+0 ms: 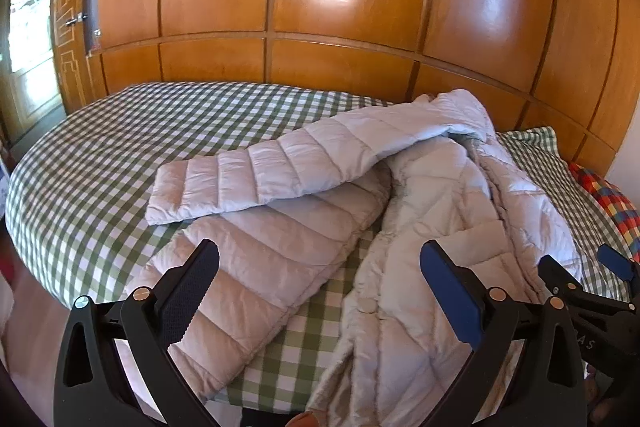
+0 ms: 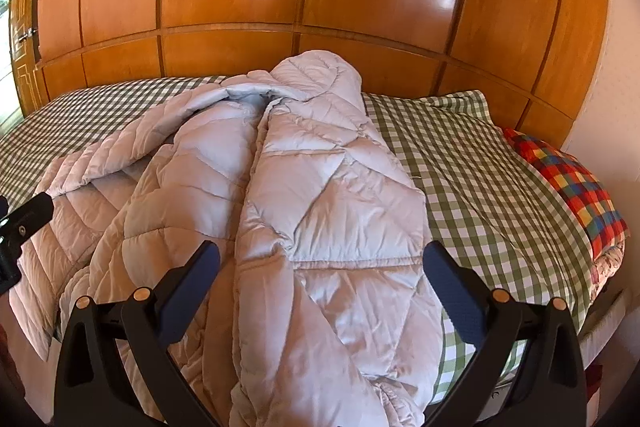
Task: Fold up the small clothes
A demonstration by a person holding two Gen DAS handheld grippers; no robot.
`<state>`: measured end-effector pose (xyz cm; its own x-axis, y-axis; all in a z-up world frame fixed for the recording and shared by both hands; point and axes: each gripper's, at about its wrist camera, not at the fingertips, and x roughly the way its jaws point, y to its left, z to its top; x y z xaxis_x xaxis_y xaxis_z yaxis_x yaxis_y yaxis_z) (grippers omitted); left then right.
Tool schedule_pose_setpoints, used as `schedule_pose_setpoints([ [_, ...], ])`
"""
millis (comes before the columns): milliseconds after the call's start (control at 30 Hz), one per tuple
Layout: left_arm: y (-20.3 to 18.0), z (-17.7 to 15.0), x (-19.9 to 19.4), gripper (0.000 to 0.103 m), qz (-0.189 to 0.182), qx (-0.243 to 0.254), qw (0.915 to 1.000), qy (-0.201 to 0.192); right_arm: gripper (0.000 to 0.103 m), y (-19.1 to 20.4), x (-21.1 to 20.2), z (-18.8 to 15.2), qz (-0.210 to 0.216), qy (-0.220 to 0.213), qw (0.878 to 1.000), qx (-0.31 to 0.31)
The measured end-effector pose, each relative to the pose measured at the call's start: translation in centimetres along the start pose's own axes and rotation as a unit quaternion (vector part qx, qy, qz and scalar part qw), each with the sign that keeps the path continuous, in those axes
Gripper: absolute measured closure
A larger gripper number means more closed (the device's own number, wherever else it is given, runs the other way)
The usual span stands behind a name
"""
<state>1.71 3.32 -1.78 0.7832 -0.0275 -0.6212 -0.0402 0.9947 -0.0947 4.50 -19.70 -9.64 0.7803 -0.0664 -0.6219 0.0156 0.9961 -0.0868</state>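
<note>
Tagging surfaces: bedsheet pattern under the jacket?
Green-and-white gingham sheet; clearest in the right wrist view.

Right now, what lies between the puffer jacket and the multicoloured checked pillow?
Only bare green gingham sheet separates the puffer jacket from the multicoloured checked pillow, clearest in the right wrist view.

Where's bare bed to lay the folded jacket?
Free: checked sheet left of the jacket, out to the bed's edge; narrower strip between jacket and multicoloured pillow. Crowded: centre, where jacket and sleeves sprawl.
</note>
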Motion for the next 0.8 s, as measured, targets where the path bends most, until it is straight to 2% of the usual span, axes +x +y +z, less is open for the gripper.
schedule_pose_setpoints([
  [67, 0.6, 0.3, 0.1, 0.003, 0.010, -0.005, 0.9999, 0.004, 0.002, 0.1, 0.2, 0.4, 0.005, 0.004, 1.000, -0.002],
  [267, 1.6, 0.9, -0.9, 0.003, 0.025, 0.002, 0.9994, -0.025, 0.002, 0.2, 0.0, 2.0, 0.012, -0.015, 1.000, -0.018],
  [500, 1.8, 1.1, -1.0, 0.003, 0.029, 0.011, 0.9991, -0.028, 0.002, 1.1, 0.3, 4.3, 0.038, -0.041, 0.996, -0.064],
  [800, 2.7, 0.8, 0.3, 0.003, 0.030, 0.007, 0.9995, -0.011, 0.002, 3.5, 2.8, 6.8, 0.083, -0.032, 0.986, -0.138],
])
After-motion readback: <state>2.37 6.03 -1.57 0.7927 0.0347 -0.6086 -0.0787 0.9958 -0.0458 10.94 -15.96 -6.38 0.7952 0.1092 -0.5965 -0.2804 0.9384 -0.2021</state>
